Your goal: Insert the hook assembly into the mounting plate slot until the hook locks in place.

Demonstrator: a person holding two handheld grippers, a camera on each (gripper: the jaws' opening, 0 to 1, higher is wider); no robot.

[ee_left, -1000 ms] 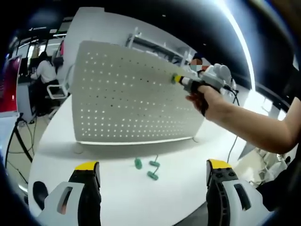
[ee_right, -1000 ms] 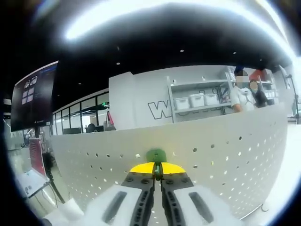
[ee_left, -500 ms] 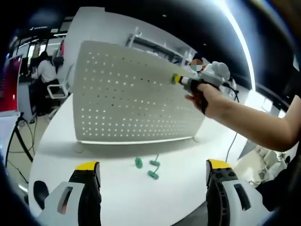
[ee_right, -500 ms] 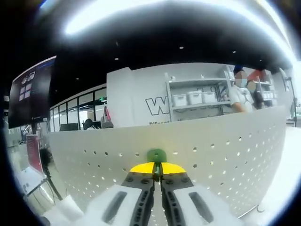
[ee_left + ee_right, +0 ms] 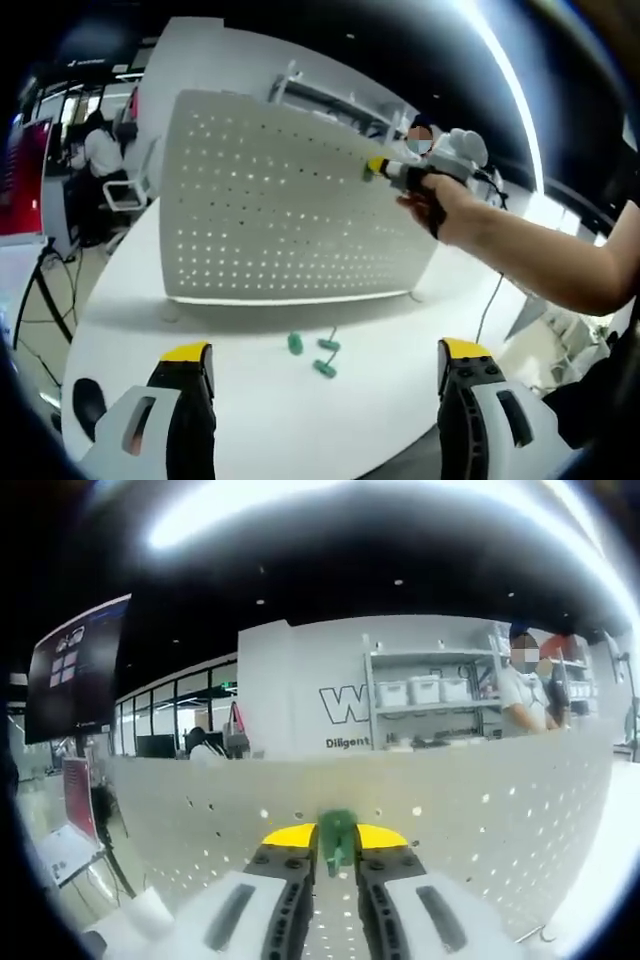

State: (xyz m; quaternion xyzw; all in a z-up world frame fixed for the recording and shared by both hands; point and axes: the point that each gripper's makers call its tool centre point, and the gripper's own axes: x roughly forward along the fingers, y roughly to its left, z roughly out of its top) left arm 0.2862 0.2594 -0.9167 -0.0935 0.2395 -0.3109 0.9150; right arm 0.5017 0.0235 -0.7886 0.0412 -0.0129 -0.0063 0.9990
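Hook against the white perforated metal mounting plate point(image 5: 290, 200), near its top edge.
We saw the right gripper point(image 5: 336, 842) pinching a small green plastic hook point(image 5: 336, 832) at the plate's face, the left gripper point(image 5: 315, 365) spread wide and holding nothing below the plate, and three more green hooks point(image 5: 312, 352) lying on the white round table point(image 5: 250, 400) just before the plate's foot.

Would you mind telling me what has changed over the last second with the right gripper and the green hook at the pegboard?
The right gripper, still shut on the green hook, has crept slightly upward along the white pegboard, keeping the hook at its holes near the top edge. The left gripper stays open and idle, and the three green hooks lie unmoved on the table.
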